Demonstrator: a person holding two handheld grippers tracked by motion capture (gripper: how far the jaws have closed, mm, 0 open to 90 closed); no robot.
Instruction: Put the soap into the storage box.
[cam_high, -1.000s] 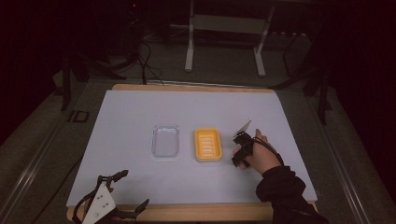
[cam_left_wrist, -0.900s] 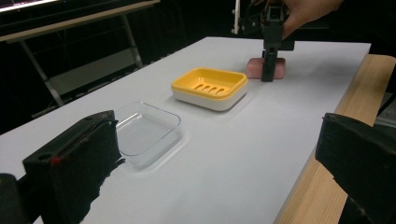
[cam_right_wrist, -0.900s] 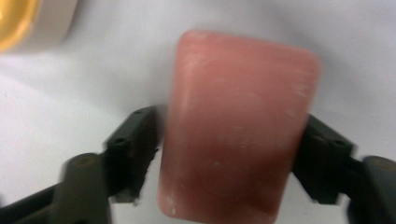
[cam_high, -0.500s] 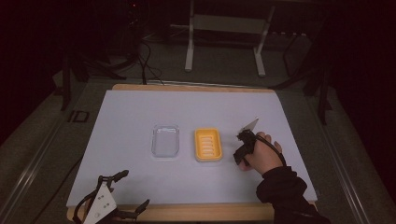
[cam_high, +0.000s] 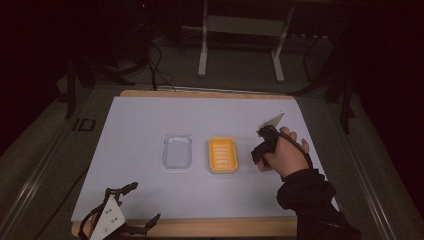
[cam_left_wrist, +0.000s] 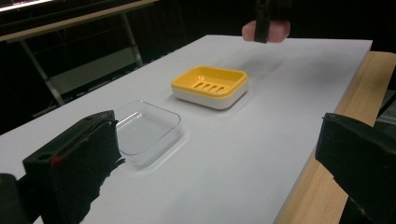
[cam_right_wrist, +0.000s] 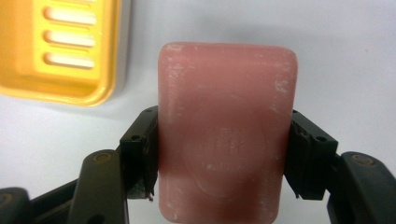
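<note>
soap (cam_right_wrist: 226, 130) sits clamped between the right gripper's (cam_right_wrist: 223, 154) fingers (cam_right_wrist: 140, 156), one pad on each long side, its pink face scuffed with white. beyond and to the left of those fingers lies a yellow dish (cam_right_wrist: 58, 49) with slots, on the white bench (cam_right_wrist: 345, 56). the left gripper (cam_left_wrist: 210, 172) rests at the bench's near edge, its fingers (cam_left_wrist: 74, 158) spread wide with nothing between them; ahead of them sit a clear tray (cam_left_wrist: 144, 128), then the dish, with the soap held above the bench farther off.
</note>
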